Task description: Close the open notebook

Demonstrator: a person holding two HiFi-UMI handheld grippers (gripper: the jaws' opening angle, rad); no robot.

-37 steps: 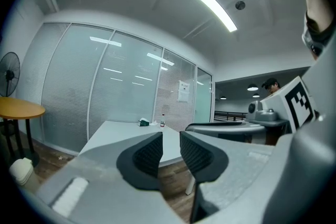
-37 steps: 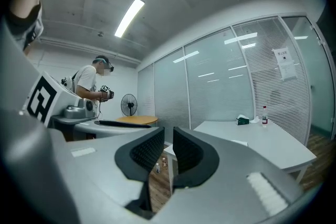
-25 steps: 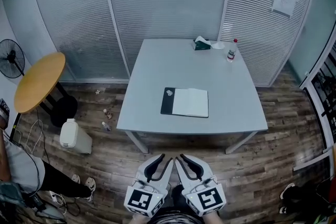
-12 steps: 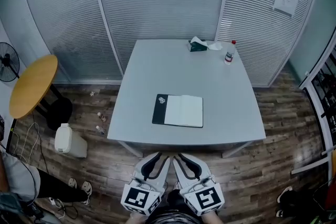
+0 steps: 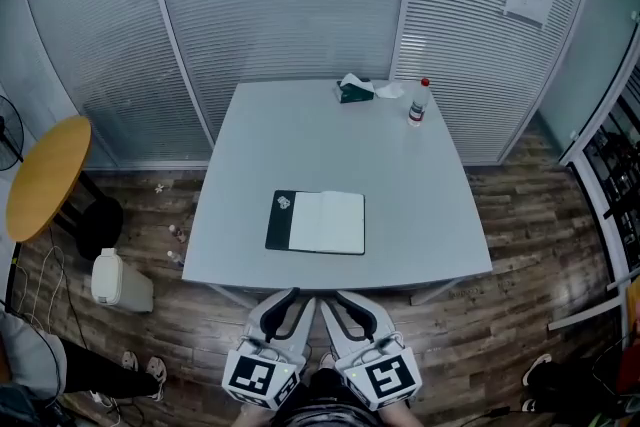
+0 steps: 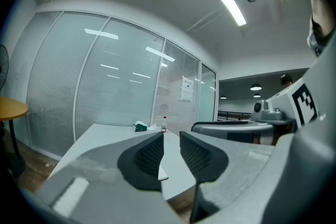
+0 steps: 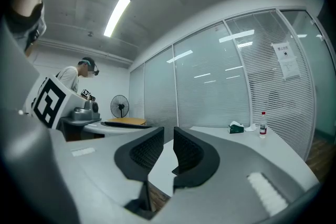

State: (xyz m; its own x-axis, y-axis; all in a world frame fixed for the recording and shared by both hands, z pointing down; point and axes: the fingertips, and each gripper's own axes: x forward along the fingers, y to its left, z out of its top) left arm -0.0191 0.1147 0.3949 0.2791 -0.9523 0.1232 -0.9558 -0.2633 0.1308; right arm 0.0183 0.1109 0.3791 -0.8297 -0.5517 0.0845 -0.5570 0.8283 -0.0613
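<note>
Left tongs (image 5: pixel 283 308) and right tongs (image 5: pixel 346 308): side by side, about level, just short of the pale grey worktop (image 5: pixel 430 205), each pair slightly parted and empty. Open notebook, black cover and white pages (image 5: pixel 318 222): flat near the worktop's front edge, left of centre, well apart from both tongs. It is probably light, with a stiffish cover and floppy pages, and is best lifted at the black cover's free left edge and folded over the spine.

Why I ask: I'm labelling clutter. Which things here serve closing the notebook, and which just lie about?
For the job: open notebook, left tool, right tool, grey table.
Lying about: bottle, green tissue pack, round wooden table, white bin.
</note>
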